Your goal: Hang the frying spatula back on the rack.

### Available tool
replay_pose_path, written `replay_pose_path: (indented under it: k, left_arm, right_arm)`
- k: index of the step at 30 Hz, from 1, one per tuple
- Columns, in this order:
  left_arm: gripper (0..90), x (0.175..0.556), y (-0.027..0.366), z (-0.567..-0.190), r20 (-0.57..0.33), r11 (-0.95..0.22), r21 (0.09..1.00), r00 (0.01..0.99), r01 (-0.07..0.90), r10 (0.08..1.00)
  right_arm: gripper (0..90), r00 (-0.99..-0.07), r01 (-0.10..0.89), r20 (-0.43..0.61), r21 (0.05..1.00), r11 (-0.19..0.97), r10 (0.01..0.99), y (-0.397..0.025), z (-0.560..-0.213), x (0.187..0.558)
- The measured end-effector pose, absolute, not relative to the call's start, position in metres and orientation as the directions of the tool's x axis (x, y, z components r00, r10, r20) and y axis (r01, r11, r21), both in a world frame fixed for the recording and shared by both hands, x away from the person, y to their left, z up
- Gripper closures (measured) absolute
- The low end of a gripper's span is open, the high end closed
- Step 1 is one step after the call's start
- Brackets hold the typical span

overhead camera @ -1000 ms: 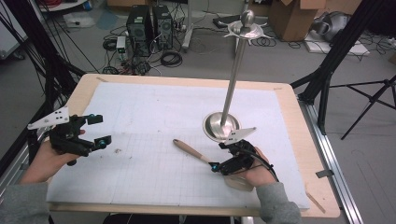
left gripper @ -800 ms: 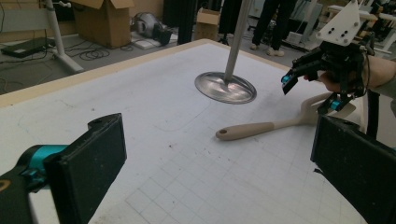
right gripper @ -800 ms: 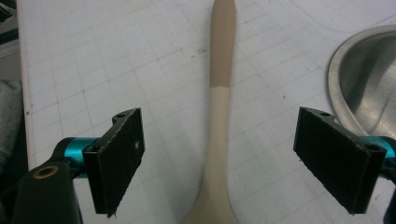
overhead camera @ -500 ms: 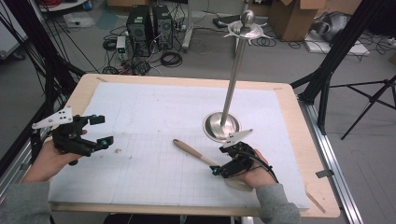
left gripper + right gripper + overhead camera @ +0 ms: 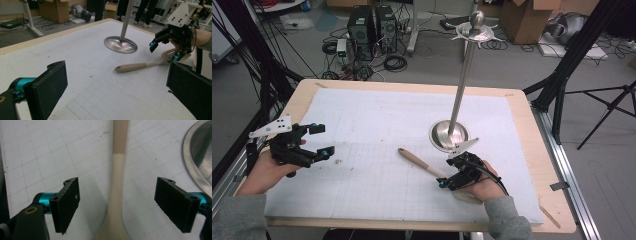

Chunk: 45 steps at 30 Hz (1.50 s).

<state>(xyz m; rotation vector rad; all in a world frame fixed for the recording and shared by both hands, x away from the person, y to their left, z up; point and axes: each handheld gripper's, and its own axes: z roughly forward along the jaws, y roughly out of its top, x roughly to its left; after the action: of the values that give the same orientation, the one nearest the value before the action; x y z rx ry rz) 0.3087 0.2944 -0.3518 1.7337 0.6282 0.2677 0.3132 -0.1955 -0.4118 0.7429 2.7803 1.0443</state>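
A beige spatula (image 5: 417,161) lies on the white gridded mat, its wooden handle pointing to the far left and its blade end under the right hand. My right gripper (image 5: 446,172) hovers open over it. In the right gripper view the spatula's neck (image 5: 119,142) runs up between the two spread jaws of the right gripper (image 5: 122,202), touching neither. My left gripper (image 5: 323,140) is held open at the mat's left side with nothing between its jaws. From the left gripper (image 5: 117,100), the spatula (image 5: 135,67) and the right gripper (image 5: 163,51) lie ahead.
A tall metal stand (image 5: 449,135) with a round dished base stands just beyond the right gripper; its base rim (image 5: 197,157) is close to the right jaw. The white mat (image 5: 372,115) covers a wooden table (image 5: 532,150). Boxes, cables and tripods are on the floor behind.
The left gripper has drifted slightly to the left. The right gripper has stayed open over the spatula, shifting only a little.
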Motion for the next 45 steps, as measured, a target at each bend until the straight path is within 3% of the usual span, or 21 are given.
replay_pose_path:
  k: [18, 45]
  left_arm:
    - [3.9, 0.309, 0.295, -0.354, -0.15, -0.149, 0.951, 0.825, 0.272, 0.545]
    - [3.9, 0.308, 0.298, -0.357, -0.152, -0.154, 0.948, 0.82, 0.279, 0.552]
  right_arm:
    - [43.5, -0.888, 0.421, 0.094, 0.562, 0.712, 0.45, -0.188, -0.419, 0.316]
    - [61.7, -0.88, 0.429, 0.06, 0.529, 0.732, 0.472, -0.181, -0.421, 0.316]
